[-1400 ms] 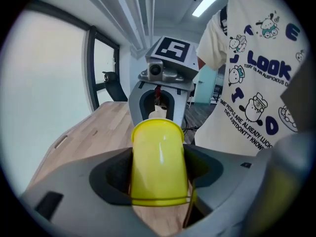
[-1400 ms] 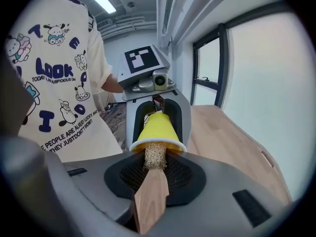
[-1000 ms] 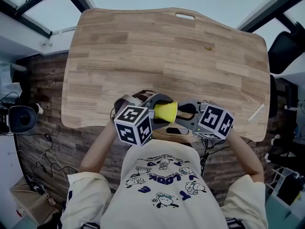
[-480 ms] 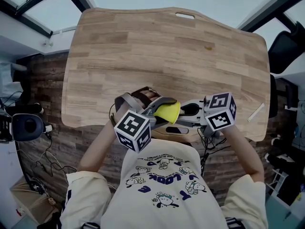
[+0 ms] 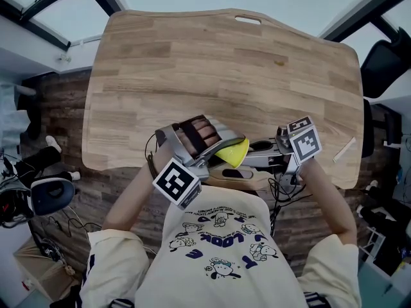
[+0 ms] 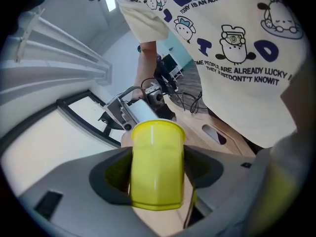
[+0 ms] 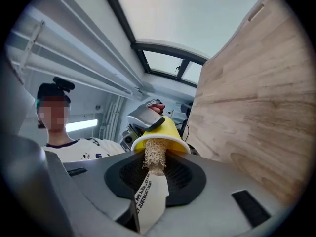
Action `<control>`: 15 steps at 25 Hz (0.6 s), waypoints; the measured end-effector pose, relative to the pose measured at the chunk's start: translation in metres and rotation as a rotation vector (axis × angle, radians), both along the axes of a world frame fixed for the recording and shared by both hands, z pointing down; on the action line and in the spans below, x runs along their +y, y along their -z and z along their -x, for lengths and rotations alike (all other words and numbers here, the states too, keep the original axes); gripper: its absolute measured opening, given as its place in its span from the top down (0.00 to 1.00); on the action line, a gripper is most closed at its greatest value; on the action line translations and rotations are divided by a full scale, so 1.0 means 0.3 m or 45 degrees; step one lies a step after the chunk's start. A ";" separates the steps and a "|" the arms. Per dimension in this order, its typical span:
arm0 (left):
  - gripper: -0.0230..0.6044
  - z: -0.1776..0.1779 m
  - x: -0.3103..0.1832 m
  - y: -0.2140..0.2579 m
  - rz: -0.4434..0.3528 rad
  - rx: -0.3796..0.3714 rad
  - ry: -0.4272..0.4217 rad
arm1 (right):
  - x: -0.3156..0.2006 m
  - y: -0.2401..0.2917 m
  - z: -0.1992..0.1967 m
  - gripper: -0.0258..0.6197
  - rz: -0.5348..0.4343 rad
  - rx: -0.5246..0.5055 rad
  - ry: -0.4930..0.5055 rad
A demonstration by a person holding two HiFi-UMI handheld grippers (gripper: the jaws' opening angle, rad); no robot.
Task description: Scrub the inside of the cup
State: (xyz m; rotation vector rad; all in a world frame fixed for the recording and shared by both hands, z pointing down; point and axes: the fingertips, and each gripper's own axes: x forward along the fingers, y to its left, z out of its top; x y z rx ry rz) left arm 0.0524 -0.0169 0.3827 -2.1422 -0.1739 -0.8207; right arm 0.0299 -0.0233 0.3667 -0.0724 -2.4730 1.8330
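A yellow cup (image 5: 234, 153) is held on its side just off the table's near edge, in front of my chest. My left gripper (image 5: 221, 151) is shut on the cup (image 6: 157, 164), one jaw on each side of its wall. From the right, my right gripper (image 5: 255, 149) points level at the cup's mouth (image 7: 163, 135). It is shut on a tan loofah scrubber (image 7: 154, 157) with a white printed tag. The scrubber's fibrous end sits in the cup's mouth. The inside of the cup is hidden.
The wooden table (image 5: 225, 76) stretches away beyond the grippers, with a slot handle (image 5: 248, 20) at its far edge and a white strip (image 5: 345, 151) near its right edge. A dark chair (image 5: 385, 66) stands at the right. Cables lie on the floor at the left.
Both grippers have rolled about their own lines and risen a little. The left marker cube swung down and left, the right one turned and moved right. The cup tilted with them.
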 end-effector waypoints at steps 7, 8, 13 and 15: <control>0.45 -0.016 -0.012 0.021 -0.080 0.030 0.009 | -0.006 0.011 -0.011 0.82 0.117 -0.088 -0.020; 0.45 -0.015 -0.010 0.017 -0.079 0.023 0.008 | -0.006 0.010 -0.012 0.82 0.111 -0.084 -0.017; 0.45 -0.010 -0.004 -0.010 -0.054 -0.026 0.010 | -0.006 -0.003 -0.011 0.82 0.041 -0.010 -0.015; 0.45 -0.011 -0.007 -0.020 -0.044 -0.042 0.022 | -0.009 -0.012 -0.012 0.82 -0.008 0.043 -0.019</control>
